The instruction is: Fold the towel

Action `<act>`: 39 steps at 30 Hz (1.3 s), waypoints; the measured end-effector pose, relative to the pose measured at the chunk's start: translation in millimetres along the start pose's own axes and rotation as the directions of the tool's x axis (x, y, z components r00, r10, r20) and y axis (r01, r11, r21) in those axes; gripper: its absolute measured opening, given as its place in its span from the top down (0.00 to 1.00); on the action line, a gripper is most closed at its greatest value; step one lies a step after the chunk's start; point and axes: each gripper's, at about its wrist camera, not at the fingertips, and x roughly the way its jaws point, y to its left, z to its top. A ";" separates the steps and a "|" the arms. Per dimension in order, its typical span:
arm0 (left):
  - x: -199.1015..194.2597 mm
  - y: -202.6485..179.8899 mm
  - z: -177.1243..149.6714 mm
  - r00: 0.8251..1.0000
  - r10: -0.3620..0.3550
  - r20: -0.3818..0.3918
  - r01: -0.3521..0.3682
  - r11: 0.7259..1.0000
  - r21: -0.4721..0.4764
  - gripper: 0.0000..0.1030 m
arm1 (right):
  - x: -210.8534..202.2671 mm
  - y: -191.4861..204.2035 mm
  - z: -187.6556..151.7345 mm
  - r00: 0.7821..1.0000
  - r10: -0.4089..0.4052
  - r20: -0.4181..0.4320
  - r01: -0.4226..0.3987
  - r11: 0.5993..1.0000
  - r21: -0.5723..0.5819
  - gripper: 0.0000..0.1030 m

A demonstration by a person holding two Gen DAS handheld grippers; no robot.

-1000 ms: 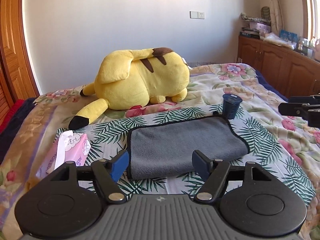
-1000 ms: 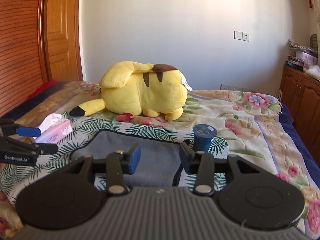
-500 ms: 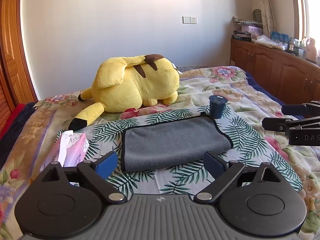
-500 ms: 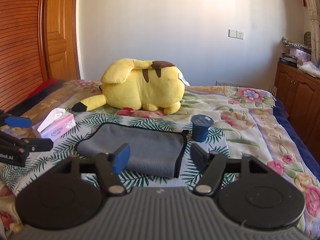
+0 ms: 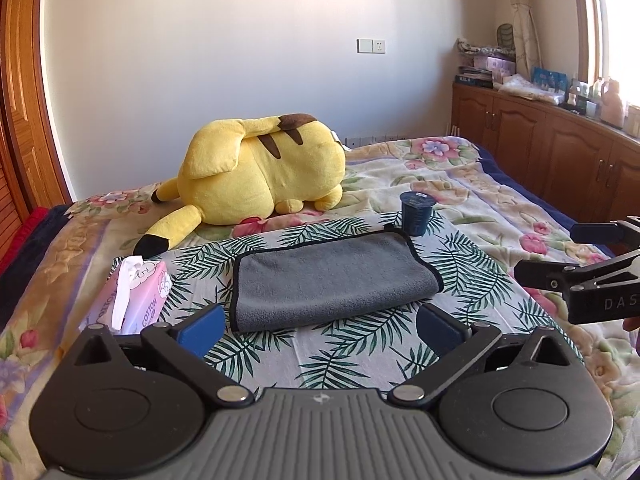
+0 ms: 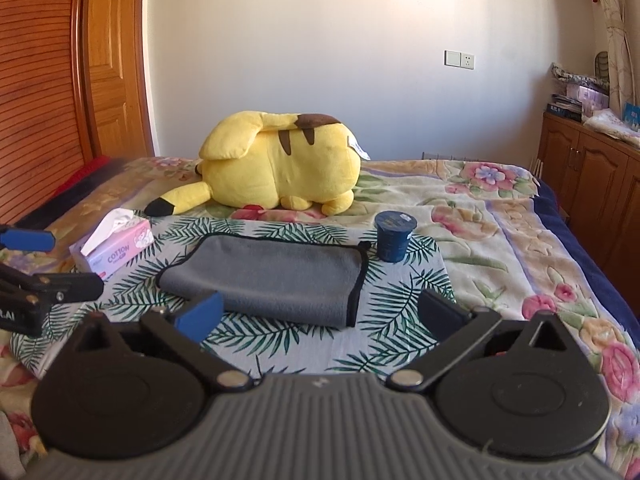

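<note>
A grey towel with a black hem (image 5: pixel 332 276) lies folded flat on a palm-leaf cloth (image 5: pixel 360 344) on the bed; it also shows in the right wrist view (image 6: pixel 276 276). My left gripper (image 5: pixel 320 326) is open and empty, held back from the towel's near edge. My right gripper (image 6: pixel 318 314) is open and empty, also short of the towel. The right gripper shows at the right edge of the left wrist view (image 5: pixel 576 260). The left gripper shows at the left edge of the right wrist view (image 6: pixel 36 260).
A large yellow plush toy (image 5: pixel 260 172) lies behind the towel. A dark blue cup (image 5: pixel 416 214) stands at the towel's far right corner. A pink tissue box (image 5: pixel 136 300) sits left of the towel. Wooden cabinets (image 5: pixel 560 152) line the right wall.
Both grippers have opened wide and pulled back from the towel. The towel stays folded on the cloth.
</note>
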 end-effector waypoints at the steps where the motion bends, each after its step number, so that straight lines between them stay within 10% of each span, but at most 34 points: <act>1: -2.4 -0.5 -1.0 1.000 0.001 0.000 -0.001 1.000 -0.003 0.16 | -2.0 1.0 -0.8 1.000 -0.004 0.001 0.004 1.000 -0.005 0.00; 39: -90.3 -22.6 -82.1 0.999 0.049 0.012 -0.048 0.996 -0.070 0.16 | -80.0 34.0 -52.3 1.000 0.007 0.024 -0.007 1.000 0.000 0.00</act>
